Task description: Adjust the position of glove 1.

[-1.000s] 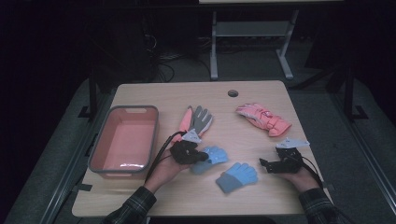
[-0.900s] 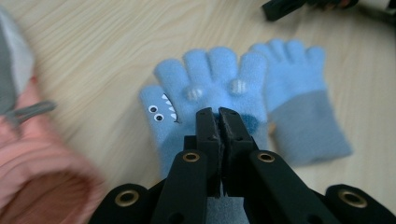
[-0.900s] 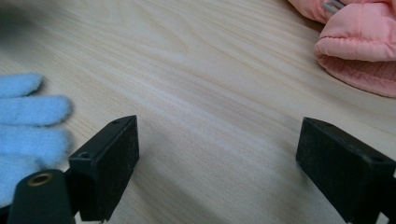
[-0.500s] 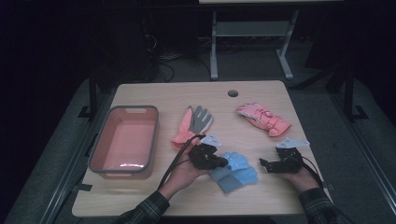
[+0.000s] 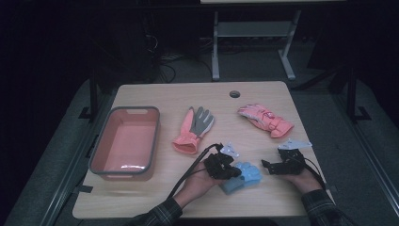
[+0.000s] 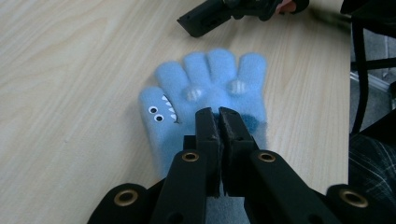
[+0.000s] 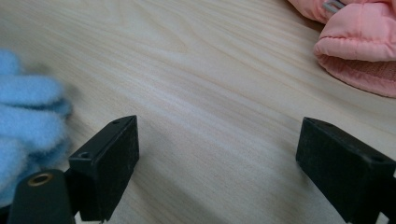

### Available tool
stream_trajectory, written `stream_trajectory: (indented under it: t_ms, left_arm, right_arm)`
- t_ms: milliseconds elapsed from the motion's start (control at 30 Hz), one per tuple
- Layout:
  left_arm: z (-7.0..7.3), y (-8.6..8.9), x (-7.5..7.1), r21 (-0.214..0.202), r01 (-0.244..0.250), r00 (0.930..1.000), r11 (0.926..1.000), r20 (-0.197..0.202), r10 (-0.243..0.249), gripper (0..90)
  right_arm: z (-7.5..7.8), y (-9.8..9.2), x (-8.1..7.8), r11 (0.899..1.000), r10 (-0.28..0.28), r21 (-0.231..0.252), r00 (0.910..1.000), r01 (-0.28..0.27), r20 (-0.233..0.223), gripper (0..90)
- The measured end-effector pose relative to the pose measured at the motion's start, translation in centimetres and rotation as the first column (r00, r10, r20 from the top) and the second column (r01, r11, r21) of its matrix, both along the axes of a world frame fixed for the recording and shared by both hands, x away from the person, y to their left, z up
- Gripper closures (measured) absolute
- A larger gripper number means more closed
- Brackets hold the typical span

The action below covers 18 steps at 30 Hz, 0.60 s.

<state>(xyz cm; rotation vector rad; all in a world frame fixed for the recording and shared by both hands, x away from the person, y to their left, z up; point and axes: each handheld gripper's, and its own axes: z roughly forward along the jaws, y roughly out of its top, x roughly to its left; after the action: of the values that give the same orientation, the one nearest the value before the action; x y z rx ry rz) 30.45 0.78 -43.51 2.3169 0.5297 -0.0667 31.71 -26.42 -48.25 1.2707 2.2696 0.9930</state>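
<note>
My left gripper (image 5: 235, 172) is shut, its jaws pinched together on a light blue monster-face glove (image 6: 205, 93) at the palm. In the high view the blue glove (image 5: 245, 178) lies near the table's front edge, bunched with blue fabric below it; whether two gloves overlap there I cannot tell. To its right my right gripper (image 5: 269, 163) rests on the table, open, jaws pointing left at the blue fabric (image 7: 23, 126). Only bare wood shows between the right gripper's (image 7: 217, 135) jaws. The right gripper (image 6: 210, 16) lies just beyond the glove's fingertips.
A pink tub (image 5: 96, 150) stands at the table's left, nothing inside. A pink and grey glove (image 5: 194, 129) lies at the middle. A pink padded glove (image 5: 266, 120) lies back right, also at the right gripper view's upper right (image 7: 359, 46). Dark floor surrounds the table.
My left gripper has slid to the right and toward the front edge, taking one blue glove along to where the other blue glove lay. The right gripper has stayed put.
</note>
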Motion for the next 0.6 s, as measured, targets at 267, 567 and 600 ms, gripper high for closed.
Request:
stream_trajectory:
  t_ms: [267, 567, 600]
  left_arm:
    - [-0.6, -0.4, -0.4, 0.036, 0.022, 0.9996, 0.9991, 0.018, -0.023, 65.7]
    - [-1.7, -1.2, -0.1, 0.096, -0.001, 0.9997, 0.9954, 0.026, -0.001, 18.6]
    - [-1.9, -1.3, -0.1, 0.095, -0.008, 0.9997, 0.9955, 0.022, 0.006, 16.7]
  right_arm:
    - [0.0, 0.0, 0.0, 1.0, 0.0, 0.0, 1.0, 0.0, 0.0, 12.6]
    - [0.0, 0.0, 0.0, 1.0, 0.0, -0.001, 1.0, 0.0, 0.0, 12.6]
    - [0.0, 0.0, 0.0, 1.0, 0.0, -0.001, 1.0, 0.0, 0.001, 12.6]
